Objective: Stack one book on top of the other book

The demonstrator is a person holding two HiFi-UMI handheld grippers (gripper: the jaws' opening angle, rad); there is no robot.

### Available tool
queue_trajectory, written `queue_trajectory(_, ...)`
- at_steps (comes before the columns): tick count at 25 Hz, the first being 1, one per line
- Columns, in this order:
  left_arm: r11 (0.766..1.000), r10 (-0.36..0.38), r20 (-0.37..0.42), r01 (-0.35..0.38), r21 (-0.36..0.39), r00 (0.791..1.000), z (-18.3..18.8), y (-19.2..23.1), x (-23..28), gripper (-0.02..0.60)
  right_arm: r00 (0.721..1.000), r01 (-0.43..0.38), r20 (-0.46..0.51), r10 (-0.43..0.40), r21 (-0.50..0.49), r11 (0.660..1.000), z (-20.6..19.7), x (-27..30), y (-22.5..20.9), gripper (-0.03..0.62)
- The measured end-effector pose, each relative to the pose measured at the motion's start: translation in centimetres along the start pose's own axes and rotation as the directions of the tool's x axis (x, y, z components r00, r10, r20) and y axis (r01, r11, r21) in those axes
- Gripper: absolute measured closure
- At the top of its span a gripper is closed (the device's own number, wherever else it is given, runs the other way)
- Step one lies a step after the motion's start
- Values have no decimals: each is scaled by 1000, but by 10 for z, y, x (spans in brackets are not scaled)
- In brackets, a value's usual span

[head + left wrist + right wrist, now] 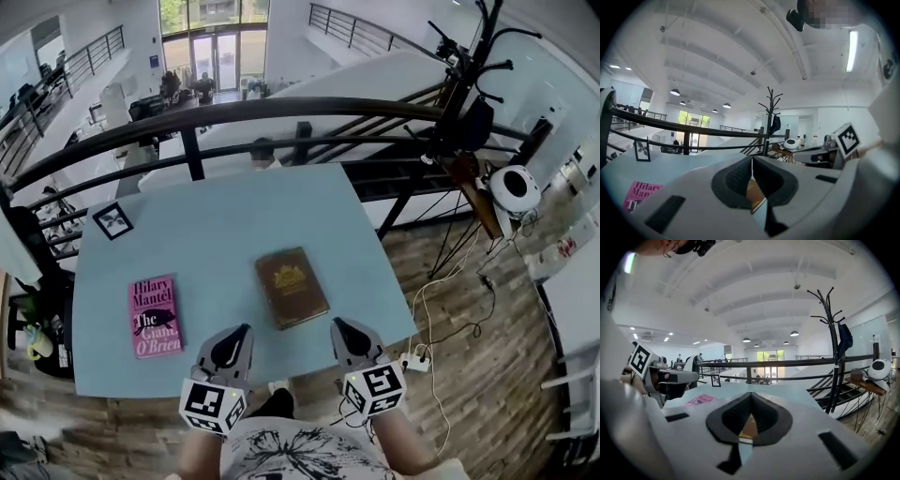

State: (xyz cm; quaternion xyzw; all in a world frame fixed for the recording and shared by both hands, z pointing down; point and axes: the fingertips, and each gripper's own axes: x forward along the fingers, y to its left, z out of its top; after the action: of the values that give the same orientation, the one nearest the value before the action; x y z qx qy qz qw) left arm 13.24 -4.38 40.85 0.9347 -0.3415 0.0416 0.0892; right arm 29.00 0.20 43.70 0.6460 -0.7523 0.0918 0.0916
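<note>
Pink book [155, 316] cover – "Hilary Mantel", "The Giant O'Brien"

A pale blue rectangular surface [234, 211] carries three things, all well apart. A brown hardback book [292, 286] with a gold emblem lies flat near the middle, slightly toward 5 o'clock. A pink paperback book [154, 316] lies flat at 8 o'clock. A small black picture frame [113, 220] stands at 10 o'clock, near the corner.

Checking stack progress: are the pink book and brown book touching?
Apart. Head view shows bare blue table between pink book and brown book.
</note>
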Motion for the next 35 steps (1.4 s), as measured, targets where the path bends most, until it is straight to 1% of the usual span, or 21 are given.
queue_trajectory(5,1000,6,31,-6,1,1000,12,34,52,570,998,-37,-44,35,-44,998,5,65,-27,603)
queue_trajectory(8,1000,13,40,-13,6,999,10,48,74,571,997,-48,-61,46,-38,998,5,97,-41,603)
queue_trajectory(11,999,52,-2,-52,-7,999,1,56,86,571,992,-85,-100,83,-13,996,-5,120,-47,603)
queue_trajectory(15,996,86,-40,-87,-28,996,-9,60,99,571,968,-151,-196,154,31,988,-31,145,-56,599)
queue_trajectory(17,994,102,-48,-104,-27,994,-18,63,106,571,946,-189,-254,201,73,979,-47,158,-61,597)
queue_trajectory(18,993,113,-49,-115,-27,992,-24,65,109,571,931,-213,-284,231,93,973,-56,164,-61,563)
queue_trajectory(19,991,128,-50,-130,-29,991,-27,66,111,571,914,-237,-314,258,104,966,-65,168,-62,508)
queue_trajectory(21,985,167,-58,-170,-40,984,-26,68,116,571,883,-272,-368,292,106,956,-81,176,-67,494)
queue_trajectory(22,982,183,-62,-186,-45,981,-26,68,118,571,869,-284,-391,304,109,953,-89,180,-70,477)
queue_trajectory(24,978,200,-67,-203,-54,978,-32,70,125,571,837,-304,-436,331,132,943,-107,189,-76,400)
queue_trajectory(27,972,215,-92,-222,-78,972,-44,66,136,571,776,-321,-507,375,194,927,-143,199,-87,347)
queue_trajectory(29,970,221,-106,-230,-83,970,-51,63,142,571,735,-322,-543,406,247,914,-166,204,-92,336)
queue_trajectory(31,967,228,-126,-240,-87,965,-58,61,149,571,705,-313,-558,438,309,898,-182,210,-94,330)
queue_trajectory(33,967,228,-139,-241,-85,964,-71,57,154,571,687,-307,-553,472,368,878,-188,217,-92,330)
queue_trajectory(35,964,236,-156,-251,-87,959,-78,54,157,571,674,-309,-552,490,392,866,-189,223,-87,330)
